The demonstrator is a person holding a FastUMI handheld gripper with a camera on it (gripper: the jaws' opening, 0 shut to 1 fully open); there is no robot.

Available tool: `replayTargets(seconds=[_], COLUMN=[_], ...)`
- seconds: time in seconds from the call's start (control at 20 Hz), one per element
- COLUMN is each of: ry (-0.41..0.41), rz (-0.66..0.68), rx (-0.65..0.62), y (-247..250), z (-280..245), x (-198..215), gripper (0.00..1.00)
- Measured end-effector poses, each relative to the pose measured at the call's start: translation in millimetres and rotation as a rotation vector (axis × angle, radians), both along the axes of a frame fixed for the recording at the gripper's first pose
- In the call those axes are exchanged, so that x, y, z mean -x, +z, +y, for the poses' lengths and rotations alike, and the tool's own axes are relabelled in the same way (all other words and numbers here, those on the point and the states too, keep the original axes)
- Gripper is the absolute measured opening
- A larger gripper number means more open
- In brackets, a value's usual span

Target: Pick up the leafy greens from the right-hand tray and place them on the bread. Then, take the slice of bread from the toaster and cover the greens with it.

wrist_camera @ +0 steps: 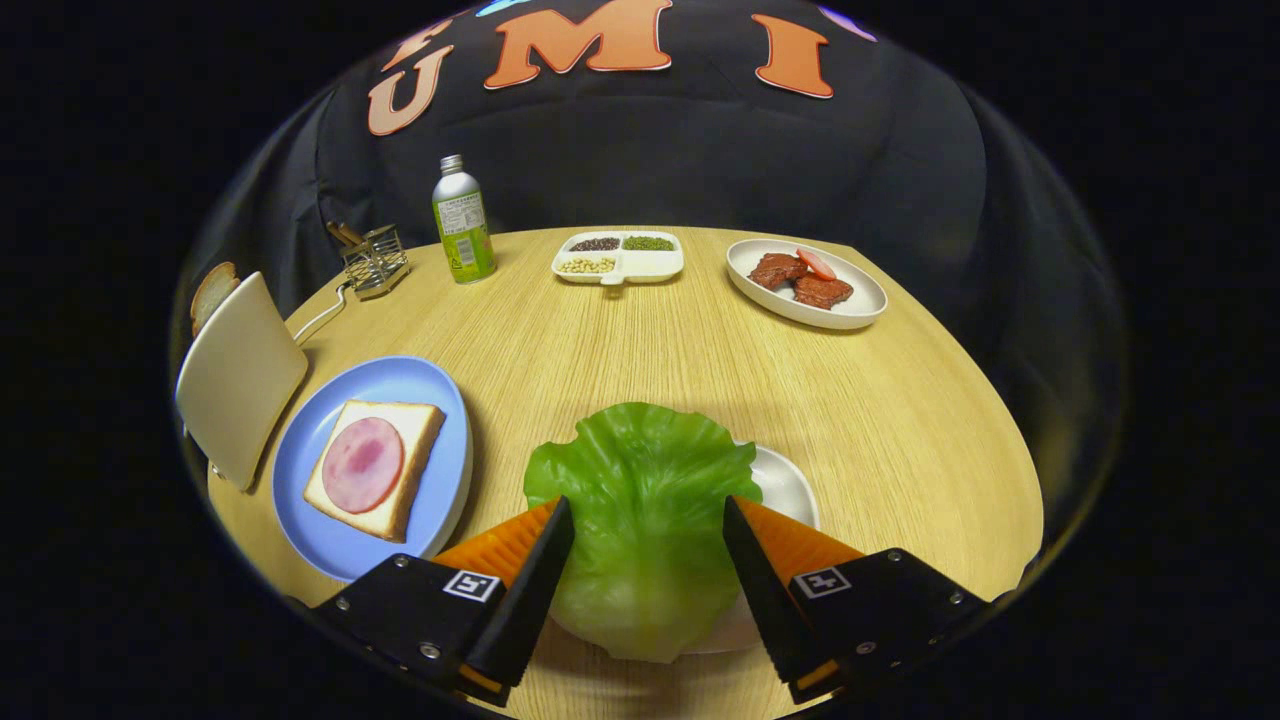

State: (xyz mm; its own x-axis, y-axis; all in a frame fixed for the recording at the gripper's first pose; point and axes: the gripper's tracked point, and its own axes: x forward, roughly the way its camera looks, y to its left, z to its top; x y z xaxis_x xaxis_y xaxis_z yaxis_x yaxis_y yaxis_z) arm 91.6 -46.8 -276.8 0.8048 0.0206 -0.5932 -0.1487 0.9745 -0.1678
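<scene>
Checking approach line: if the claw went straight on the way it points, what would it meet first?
The lettuce leaf, lying on its white tray between the open claw fingers. Whether the fingers touch it yet, I cannot tell.

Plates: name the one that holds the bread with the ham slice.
The blue plate, left of the gripper, beside the toaster. The other dishes are white; its open fingers flank the lettuce leaf.

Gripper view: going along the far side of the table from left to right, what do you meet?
Wire rack → green bottle → divided tray of beans → white plate of meat slices. Nearer, the hand-held gripper is open around the lettuce leaf.
</scene>
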Motion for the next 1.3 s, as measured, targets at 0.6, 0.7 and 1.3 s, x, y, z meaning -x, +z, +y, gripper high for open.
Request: replayTargets(seconds=[0.6, 0.7, 1.3], ry=[-0.037, -0.037, -0.06], rz=[0.032, 0.036, -0.03], rx=[0.016, 0.01, 0.014], y=[-4, -3, 25], z=[-4, -4, -10], x=[8, 10, 23], gripper=[0.11, 0.02, 0.01])
